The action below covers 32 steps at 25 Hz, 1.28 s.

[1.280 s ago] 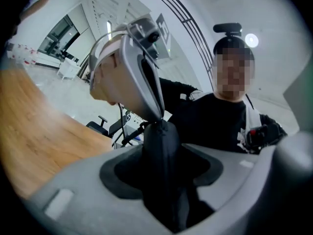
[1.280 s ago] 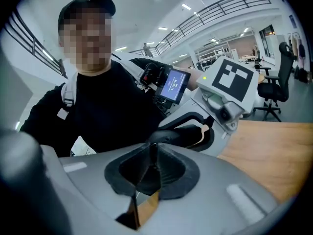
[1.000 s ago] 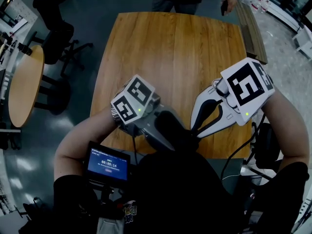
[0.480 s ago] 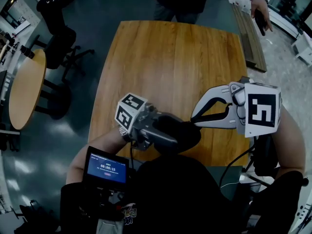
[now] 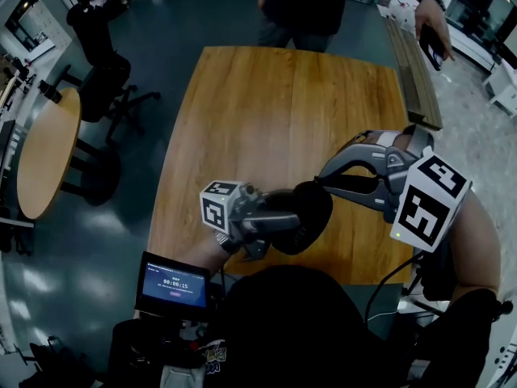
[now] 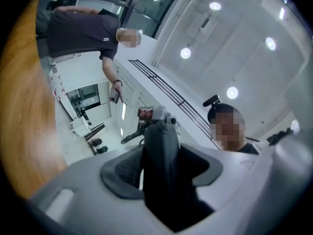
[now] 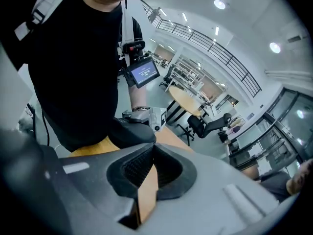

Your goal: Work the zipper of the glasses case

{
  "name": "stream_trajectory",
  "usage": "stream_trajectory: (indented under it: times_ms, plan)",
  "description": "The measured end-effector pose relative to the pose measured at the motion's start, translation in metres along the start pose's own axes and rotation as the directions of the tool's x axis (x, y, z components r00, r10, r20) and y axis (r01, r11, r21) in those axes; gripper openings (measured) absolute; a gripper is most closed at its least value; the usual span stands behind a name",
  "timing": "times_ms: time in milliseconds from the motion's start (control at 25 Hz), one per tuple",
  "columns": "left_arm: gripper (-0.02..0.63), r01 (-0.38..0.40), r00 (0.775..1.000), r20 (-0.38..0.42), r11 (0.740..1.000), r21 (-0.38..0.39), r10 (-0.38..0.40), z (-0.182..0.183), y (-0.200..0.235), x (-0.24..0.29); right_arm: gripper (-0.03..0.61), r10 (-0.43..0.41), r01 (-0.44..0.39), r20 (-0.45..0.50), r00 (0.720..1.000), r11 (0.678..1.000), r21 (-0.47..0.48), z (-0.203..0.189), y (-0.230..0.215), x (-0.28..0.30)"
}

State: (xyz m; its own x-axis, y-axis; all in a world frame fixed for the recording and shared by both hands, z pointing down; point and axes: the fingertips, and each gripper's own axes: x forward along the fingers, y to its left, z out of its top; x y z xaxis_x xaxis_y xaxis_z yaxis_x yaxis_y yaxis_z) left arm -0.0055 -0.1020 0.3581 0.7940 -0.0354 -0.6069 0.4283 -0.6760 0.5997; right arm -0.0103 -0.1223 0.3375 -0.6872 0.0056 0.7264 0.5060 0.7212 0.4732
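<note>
Head view showed both hands swung round within the last second: the left gripper (image 5: 273,219) had turned from pointing toward the wearer to lying sideways, carrying the black, rounded soft glasses case (image 5: 300,215) up over the near edge of the rectangular wooden table (image 5: 283,111). The right gripper (image 5: 321,186) had come about to point left, its tips now at the case's upper right rim. Its jaws had just closed and were pressed together; in the right gripper view the pads met with no pull visible between them, so whether the zipper tab was caught could not be told. The left jaws stood wide, clamped on the dark body of the case (image 6: 164,165). That looked like a hold ready for a pull along the zipper, not yet begun

Counted: one case, two grippers, one rectangular table, one round table (image 5: 44,152), one small lit screen (image 5: 176,281), one person standing (image 5: 303,6) at the far edge
</note>
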Motion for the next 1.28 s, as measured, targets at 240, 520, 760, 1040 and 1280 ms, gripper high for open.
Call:
stream_trajectory:
  times_ms: [240, 520, 760, 1040, 1280]
  plan:
    - [0.235, -0.056, 0.99, 0.133, 0.998, 0.023, 0.052, 0.023, 0.017, -0.018, 0.006, -0.087, 0.087, 0.002, 0.996, 0.996, 0.037, -0.02, -0.016, 0.004]
    - [0.235, -0.105, 0.96, 0.268, 0.993, 0.056, 0.086, 0.043, 0.022, -0.026, 0.006, -0.347, 0.317, 0.102, 0.932, 0.92, 0.233, -0.03, -0.022, 0.007]
    - [0.235, -0.149, 0.923, 0.362, 0.988, 0.033, 0.127, 0.059, 0.031, -0.044, 0.005, -0.479, 0.402, 0.125, 0.869, 0.83, 0.388, -0.039, -0.008, 0.019]
    - [0.236, -0.196, 0.872, 0.462, 0.98, 0.027, 0.161, 0.074, 0.038, -0.048, 0.005, -0.579, 0.434, 0.128, 0.805, 0.722, 0.538, -0.044, 0.008, 0.028]
    - [0.236, -0.234, 0.811, 0.555, 0.972, 0.019, 0.184, 0.089, 0.047, -0.054, 0.006, -0.663, 0.445, 0.117, 0.739, 0.612, 0.654, -0.05, 0.016, 0.035]
